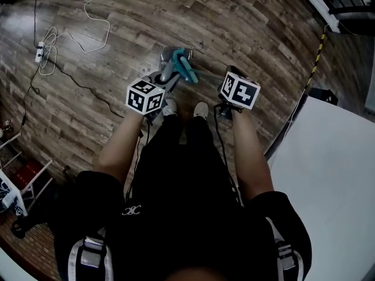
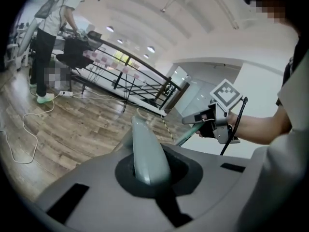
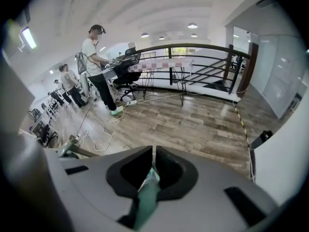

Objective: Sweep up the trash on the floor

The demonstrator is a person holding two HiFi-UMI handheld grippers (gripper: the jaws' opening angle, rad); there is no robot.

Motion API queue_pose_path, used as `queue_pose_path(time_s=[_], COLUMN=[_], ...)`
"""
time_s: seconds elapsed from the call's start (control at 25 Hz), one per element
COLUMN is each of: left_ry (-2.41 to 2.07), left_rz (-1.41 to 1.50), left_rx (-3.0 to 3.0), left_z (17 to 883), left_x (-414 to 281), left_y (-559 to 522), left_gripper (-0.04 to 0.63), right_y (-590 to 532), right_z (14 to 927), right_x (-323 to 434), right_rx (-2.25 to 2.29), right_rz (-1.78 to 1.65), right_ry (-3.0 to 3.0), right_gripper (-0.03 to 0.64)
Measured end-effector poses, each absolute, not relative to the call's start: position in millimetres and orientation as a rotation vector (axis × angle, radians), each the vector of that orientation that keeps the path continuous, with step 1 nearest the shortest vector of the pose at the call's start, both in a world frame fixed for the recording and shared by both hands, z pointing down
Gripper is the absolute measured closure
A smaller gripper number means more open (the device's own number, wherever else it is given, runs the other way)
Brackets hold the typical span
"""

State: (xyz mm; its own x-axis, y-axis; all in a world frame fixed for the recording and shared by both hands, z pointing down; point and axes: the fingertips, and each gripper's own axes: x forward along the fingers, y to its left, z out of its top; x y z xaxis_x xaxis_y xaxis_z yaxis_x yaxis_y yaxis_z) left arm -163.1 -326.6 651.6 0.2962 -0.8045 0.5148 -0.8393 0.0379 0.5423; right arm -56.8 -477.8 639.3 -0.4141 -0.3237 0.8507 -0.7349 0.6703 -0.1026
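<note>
In the head view my left gripper is shut on the grey handle of a dustpan that stands on the wooden floor just past the person's shoes. My right gripper is shut on the thin teal handle of a broom whose teal head lies against the dustpan. In the left gripper view the grey handle rises between the jaws of the left gripper, and the right gripper shows beyond it. In the right gripper view the right gripper pinches the teal handle. No trash is visible.
A white cable and a power strip lie on the floor at the far left. A white surface fills the right side, with a yellow-black strip beyond it. People stand at desks by a railing.
</note>
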Motion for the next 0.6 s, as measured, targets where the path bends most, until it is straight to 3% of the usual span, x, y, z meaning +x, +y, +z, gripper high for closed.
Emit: queue_pose_path(time_s=[0.6], left_ry=[-1.599], left_rz=[-0.181], left_rx=[1.776], left_z=[555], left_x=[-142], left_y=[-354], left_gripper=[0.595], right_y=[-507], right_z=[483], right_x=[93], right_rx=[1.129], right_rz=[0.567], right_ry=[-2.156], right_gripper=[0.586])
